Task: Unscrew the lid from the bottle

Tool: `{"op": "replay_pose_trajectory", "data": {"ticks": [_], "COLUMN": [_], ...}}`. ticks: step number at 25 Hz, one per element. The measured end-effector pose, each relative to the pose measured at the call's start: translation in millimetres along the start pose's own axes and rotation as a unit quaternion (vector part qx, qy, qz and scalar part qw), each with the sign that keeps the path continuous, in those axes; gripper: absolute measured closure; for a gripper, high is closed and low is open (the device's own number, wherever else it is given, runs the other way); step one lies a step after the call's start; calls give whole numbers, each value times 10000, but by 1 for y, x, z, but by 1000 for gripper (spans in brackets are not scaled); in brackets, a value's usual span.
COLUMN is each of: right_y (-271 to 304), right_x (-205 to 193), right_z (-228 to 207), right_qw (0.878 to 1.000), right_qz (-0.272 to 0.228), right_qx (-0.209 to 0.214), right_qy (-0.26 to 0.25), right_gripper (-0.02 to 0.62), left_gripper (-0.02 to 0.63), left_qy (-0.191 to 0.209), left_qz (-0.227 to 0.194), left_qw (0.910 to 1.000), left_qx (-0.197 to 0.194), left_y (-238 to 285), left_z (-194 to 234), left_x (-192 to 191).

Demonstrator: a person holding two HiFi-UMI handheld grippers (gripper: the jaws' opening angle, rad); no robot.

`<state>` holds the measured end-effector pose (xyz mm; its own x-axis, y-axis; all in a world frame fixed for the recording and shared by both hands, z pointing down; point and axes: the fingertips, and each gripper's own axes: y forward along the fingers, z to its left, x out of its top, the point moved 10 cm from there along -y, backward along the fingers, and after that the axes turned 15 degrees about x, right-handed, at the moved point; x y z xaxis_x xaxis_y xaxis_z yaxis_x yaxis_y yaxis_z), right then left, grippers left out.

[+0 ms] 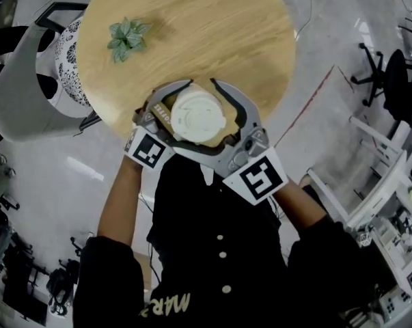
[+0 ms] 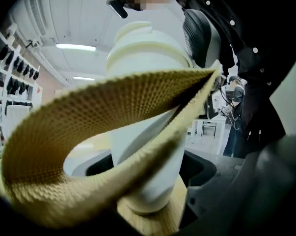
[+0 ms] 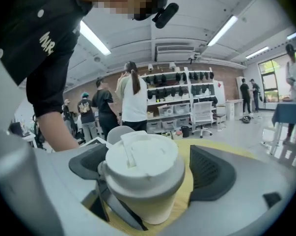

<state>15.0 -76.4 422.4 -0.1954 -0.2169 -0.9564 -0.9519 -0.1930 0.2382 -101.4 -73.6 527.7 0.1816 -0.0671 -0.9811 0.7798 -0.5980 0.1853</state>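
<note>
Between the right gripper's (image 3: 148, 173) wide-open jaws sits the lid (image 1: 197, 115), unpressed, likely awaiting another twist. Below, the left gripper (image 2: 148, 170) clamps the bottle (image 2: 137, 140) steady.

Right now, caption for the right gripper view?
Right gripper, jaws open, flanks the lidded white bottle on the round wooden table.

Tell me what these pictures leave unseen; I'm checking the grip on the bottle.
Left gripper view: a tan woven strap crosses the bottle and part of the jaws, so whether they press it cannot be told.
Head view: the lid hides the bottle's body from above.
Right gripper view: the lid covers its threads; how far it is unscrewed cannot be told.
</note>
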Motion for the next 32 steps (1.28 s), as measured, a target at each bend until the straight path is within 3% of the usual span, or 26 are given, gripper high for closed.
{"op": "replay_pose_trajectory", "data": {"ticks": [4, 7, 10, 13, 16, 21, 23, 25, 27, 32], "right_y": [-4, -6, -8, -7, -3, -14, -24, -28, -24, -8], "right_x": [-4, -2, 1, 6, 8, 4, 3, 3, 4, -2], "right_z": [4, 1, -10, -27, -35, -21, -16, -9, 0, 9], "right_qw": [9999, 9998, 9934, 9735, 9635, 9741, 9851, 9960, 9993, 9995], "right_qz": [-8, 83, 216, 313, 514, 661, 547, 299, 20, -5], "right_qx": [-104, 171, 1040, 2158, 2574, 2137, 1629, 820, 153, -311], "right_qy": [112, -113, -425, -684, -518, -322, -122, 171, 327, -26], "right_gripper": [117, 121, 126, 127, 126, 94, 86, 78, 77, 80], "left_gripper": [232, 232, 232, 232, 232, 232, 232, 232, 232, 232], "left_qy": [-27, -13, -8, 18, -9, -29, -19, 10, -2, -53], "left_qz": [14, -2, 1, -2, -22, 6, 15, 43, 95, 39], "left_qw": [10000, 10000, 10000, 10000, 10000, 9999, 9999, 9999, 9999, 10000], "left_qx": [30, 9, -34, -90, -96, -101, -112, -117, -97, -55], "left_y": [2, 2, 2, 3, 3, 2, 3, 3, 2, 3], "left_z": [-1, -1, -1, 0, 1, -1, -1, 0, 0, -1], "left_x": [1, 1, 1, 1, 1, 0, 0, 0, -1, -1]}}
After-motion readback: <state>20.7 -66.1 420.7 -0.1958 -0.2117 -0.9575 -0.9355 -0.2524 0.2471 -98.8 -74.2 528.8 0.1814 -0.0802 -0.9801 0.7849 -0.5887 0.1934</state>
